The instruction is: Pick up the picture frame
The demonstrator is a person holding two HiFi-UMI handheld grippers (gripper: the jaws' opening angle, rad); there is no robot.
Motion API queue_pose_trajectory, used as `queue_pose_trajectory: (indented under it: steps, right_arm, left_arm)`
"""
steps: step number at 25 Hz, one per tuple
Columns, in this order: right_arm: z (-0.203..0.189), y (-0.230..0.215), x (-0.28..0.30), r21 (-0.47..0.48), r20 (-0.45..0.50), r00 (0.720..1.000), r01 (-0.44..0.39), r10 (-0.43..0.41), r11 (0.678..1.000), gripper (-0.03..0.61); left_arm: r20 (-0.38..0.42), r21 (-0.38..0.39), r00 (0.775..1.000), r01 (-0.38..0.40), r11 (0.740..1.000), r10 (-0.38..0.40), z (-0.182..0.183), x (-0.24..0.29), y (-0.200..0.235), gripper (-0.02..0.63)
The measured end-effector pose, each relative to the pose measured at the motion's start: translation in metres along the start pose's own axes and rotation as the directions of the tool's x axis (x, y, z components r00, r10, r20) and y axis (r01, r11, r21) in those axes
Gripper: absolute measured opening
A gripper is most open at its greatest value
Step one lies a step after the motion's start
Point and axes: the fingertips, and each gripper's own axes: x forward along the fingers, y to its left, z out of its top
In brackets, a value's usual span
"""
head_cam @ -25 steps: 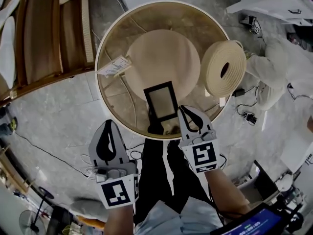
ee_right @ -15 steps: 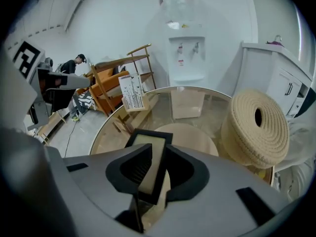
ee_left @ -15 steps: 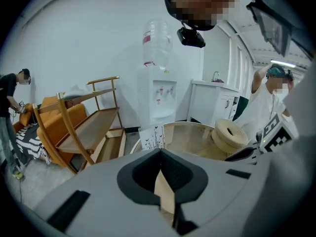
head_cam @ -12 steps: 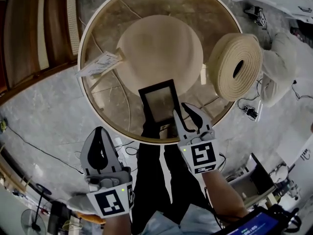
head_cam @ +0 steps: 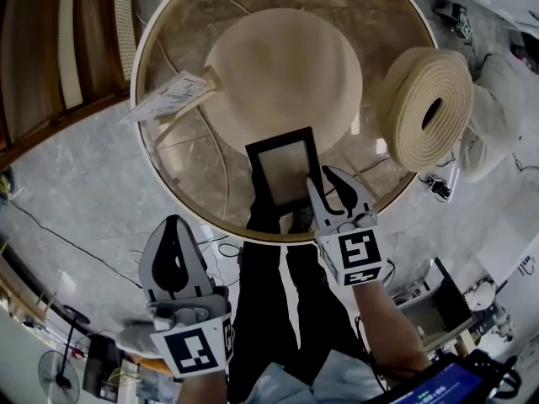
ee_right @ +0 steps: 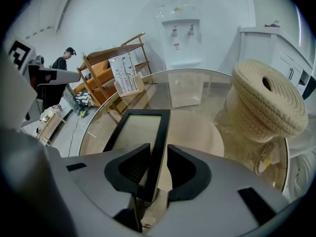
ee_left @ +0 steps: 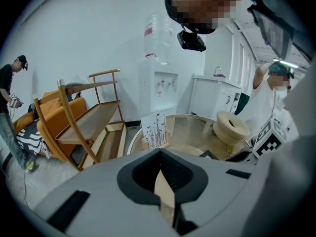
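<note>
no legible text or labels anywhere

Our left claw (ee_left: 160, 153) hangs closed; our right claw (ee_right: 158, 154), just been opening, straddles the picture frame (ee_right: 139, 130) edge.

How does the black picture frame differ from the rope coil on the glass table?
The picture frame is black; the rope coil is cream. The frame is a flat rectangle; the coil is a thick round roll with a hole through its middle. Both rest on the round glass table.
</note>
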Motion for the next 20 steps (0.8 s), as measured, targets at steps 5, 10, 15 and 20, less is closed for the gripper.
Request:
queue_pose_trajectory:
  steps: [5,10,15,20]
  right_arm:
    - [-0.002,0.001,0.003,0.014,0.015,1.0,-0.026,0.026,1.0,0.113]
    - [-0.003,-0.001,0.003,0.075,0.024,0.998,-0.061,0.06,0.995,0.093]
    - [0.011,0.0,-0.004,0.027,0.03,0.999,-0.038,0.038,0.999,0.081]
    - [0.035,0.004,-0.025,-0.012,0.082,0.997,-0.01,0.011,1.0,0.081]
  left_arm:
    - [-0.002,0.002,1.0,-0.007,1.0,0.007,-0.001,-0.001,0.005,0.015]
    - [0.009,-0.001,1.0,-0.009,1.0,0.009,0.004,-0.002,0.005,0.015]
    - [0.044,-0.018,0.999,-0.024,1.0,0.025,0.022,-0.009,0.004,0.015]
    - [0.105,-0.02,0.994,-0.02,1.0,0.022,0.047,-0.024,0.001,0.015]
